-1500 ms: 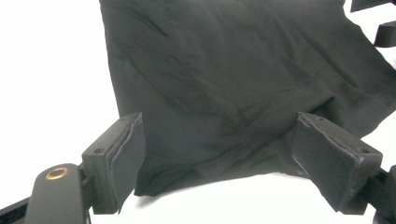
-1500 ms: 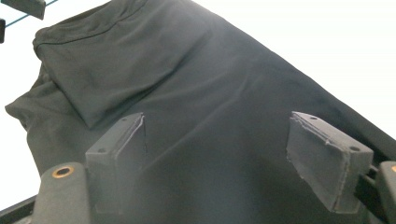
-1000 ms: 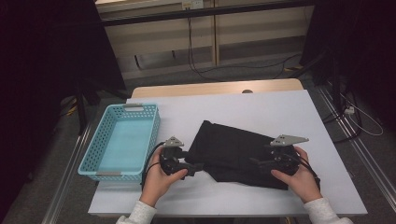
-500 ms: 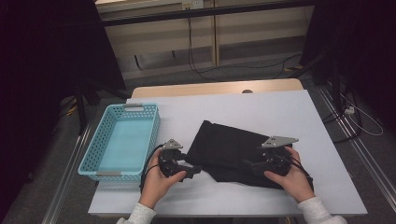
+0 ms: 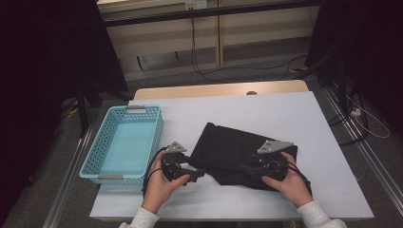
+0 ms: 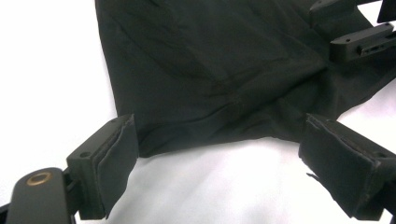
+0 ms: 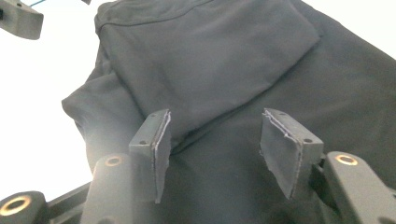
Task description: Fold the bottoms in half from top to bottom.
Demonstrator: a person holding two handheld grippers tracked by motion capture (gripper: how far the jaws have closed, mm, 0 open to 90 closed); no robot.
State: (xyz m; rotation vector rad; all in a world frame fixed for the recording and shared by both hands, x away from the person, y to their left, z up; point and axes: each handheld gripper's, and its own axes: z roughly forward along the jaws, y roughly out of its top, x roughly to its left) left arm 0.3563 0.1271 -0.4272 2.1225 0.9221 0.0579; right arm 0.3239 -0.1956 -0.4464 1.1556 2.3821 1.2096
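Note:
A black folded garment lies on the white table. My left gripper rests on the table at the garment's near left corner. In the left gripper view its jaws stand wide open on either side of the cloth's edge, touching nothing. My right gripper is over the garment's right part, pointing left. Its jaws have just been closing and stand half apart. The black cloth lies under and between them, and the pads do not pinch it.
A light blue plastic basket with nothing in it stands at the table's left edge, close to my left hand. The far half of the table is bare white. Beyond it are a wooden edge and cables on the floor.
My right gripper has slid left across the garment toward the left gripper. The left hand has stayed where it was, and the garment has not shifted.

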